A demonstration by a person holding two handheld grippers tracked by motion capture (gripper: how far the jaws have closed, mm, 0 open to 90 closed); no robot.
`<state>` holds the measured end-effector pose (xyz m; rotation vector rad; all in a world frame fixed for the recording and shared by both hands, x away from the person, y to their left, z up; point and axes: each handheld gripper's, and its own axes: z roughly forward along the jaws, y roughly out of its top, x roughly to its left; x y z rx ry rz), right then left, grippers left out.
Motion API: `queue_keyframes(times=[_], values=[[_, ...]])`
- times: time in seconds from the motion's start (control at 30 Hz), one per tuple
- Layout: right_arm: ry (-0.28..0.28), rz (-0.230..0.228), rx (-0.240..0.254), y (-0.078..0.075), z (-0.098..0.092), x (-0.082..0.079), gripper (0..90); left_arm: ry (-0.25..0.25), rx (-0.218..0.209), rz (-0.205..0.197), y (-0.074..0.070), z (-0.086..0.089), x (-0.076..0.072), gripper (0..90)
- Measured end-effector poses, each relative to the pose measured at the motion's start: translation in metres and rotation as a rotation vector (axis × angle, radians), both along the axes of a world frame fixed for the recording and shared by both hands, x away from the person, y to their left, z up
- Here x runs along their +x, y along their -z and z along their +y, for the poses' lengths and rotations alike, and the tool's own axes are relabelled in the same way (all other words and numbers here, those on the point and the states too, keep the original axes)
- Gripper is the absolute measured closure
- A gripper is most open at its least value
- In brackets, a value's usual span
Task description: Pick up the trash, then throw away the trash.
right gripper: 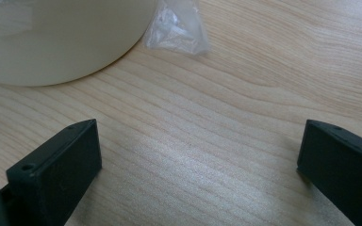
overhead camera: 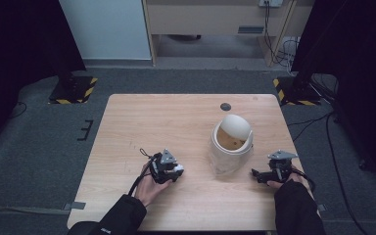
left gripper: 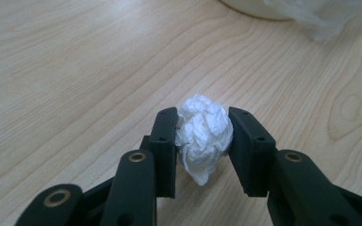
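Table [overhead camera: 142, 122]: pale wood-grain top, smooth with a soft satin sheen. Left gripper [left gripper: 202, 141]: matt black plastic jaws with brass-coloured metal rivets, pressed on a wad of crumpled white paper [left gripper: 203, 136], rough and creased all over; right gripper [right gripper: 198, 160] shows the same matt black plastic. Bin [overhead camera: 230, 142] beyond the wad: smooth cream plastic, faintly glossy, with thin wrinkled clear plastic film [right gripper: 176, 26] at its base.

Left claw [left gripper: 202, 141] pinching crumpled tissue [left gripper: 203, 134] above table [left gripper: 75, 70].
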<state>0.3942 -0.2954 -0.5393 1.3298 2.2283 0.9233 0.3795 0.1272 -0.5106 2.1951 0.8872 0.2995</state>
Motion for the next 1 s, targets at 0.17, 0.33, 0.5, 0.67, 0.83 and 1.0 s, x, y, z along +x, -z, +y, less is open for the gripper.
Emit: queue_keyframes(times=[0.17, 0.33, 0.5, 0.67, 0.83, 1.0], values=[[0.000, 0.000, 0.000, 0.000, 0.000, 0.000, 0.5, -0.009, -0.026, -0.018, -0.006, 0.002, -0.001, 63.9], [0.000, 0.000, -0.001, 0.000, 0.000, 0.000, 0.5, -0.014, -0.071, -0.043, -0.016, 0.005, -0.003, 64.0], [0.000, 0.000, -0.001, 0.000, 0.000, 0.000, 0.5, -0.011, -0.127, -0.103, -0.033, 0.007, -0.009, 64.0], [-0.001, -0.001, -0.001, 0.000, 0.000, 0.000, 0.5, -0.026, -0.196, -0.152, -0.049, 0.012, -0.013, 63.9], [0.000, 0.000, -0.001, 0.000, 0.000, 0.000, 0.5, -0.045, -0.253, -0.187, -0.061, 0.018, -0.015, 64.0], [0.000, 0.000, -0.001, 0.000, 0.000, 0.000, 0.5, -0.054, -0.299, -0.242, -0.076, 0.021, -0.020, 63.9]])
